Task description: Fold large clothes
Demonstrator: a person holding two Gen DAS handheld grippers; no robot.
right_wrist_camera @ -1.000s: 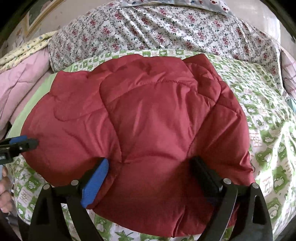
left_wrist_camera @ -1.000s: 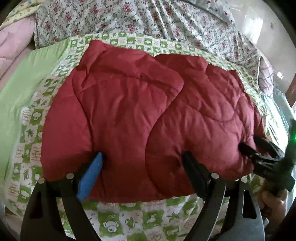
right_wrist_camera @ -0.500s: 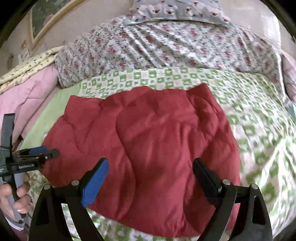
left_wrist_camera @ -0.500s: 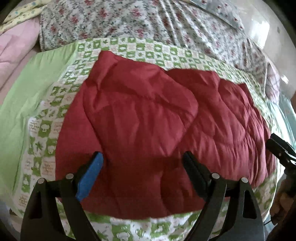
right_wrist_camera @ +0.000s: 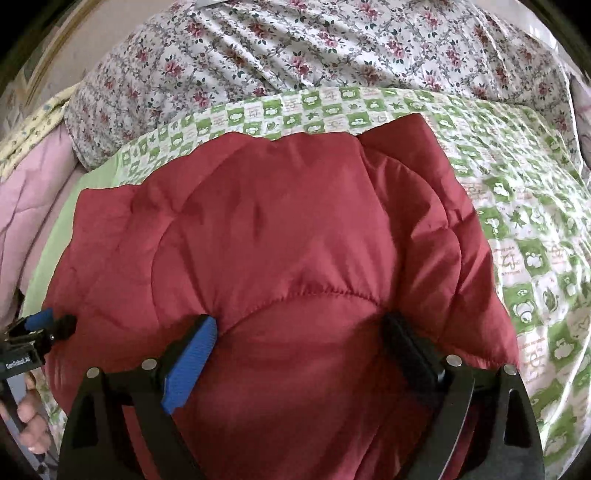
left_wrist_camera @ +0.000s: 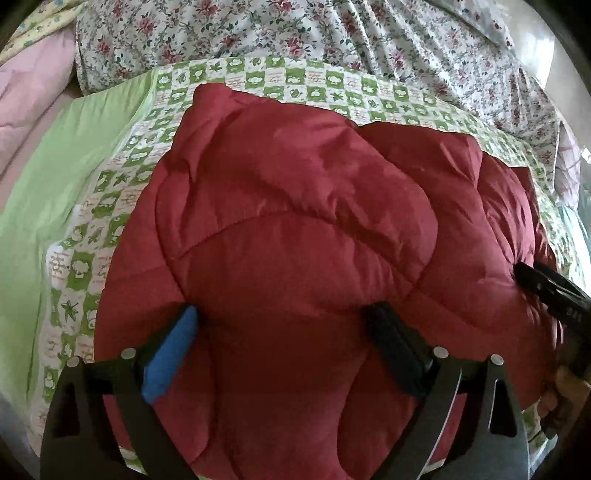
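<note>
Two handheld grippers are working over a puffy, quilted dark red jacket (left_wrist_camera: 295, 229) that is lying folded into a thick bundle on a green-and-white patterned bedsheet (left_wrist_camera: 122, 177). Behind the sheet, a white quilt with small red flowers (left_wrist_camera: 295, 33) is bunching up across the far side of the bed, and pink bedding (left_wrist_camera: 26, 96) is showing at the far left.

From the left wrist camera, the left gripper (left_wrist_camera: 286, 332) is pointing steeply down at the near part of the jacket. Its jaws are standing wide and are opening, with a broad swell of red fabric bulging up between the blue pad on one finger and the black pad on the other; both tips are sinking into the padding, but no firm pinch on the cloth is showing. At the right edge of this view, the tip of the right gripper is resting against the jacket's right side, with part of a hand (left_wrist_camera: 557, 398) below it.

From the right wrist camera, the right gripper (right_wrist_camera: 303, 332) is also spreading wide over the jacket's near edge, fabric mounding between its blue and black pads without being clamped. At the left edge, the left gripper's blue-tipped finger is touching the jacket's left side, and fingers (right_wrist_camera: 31, 421) are wrapping its handle
</note>
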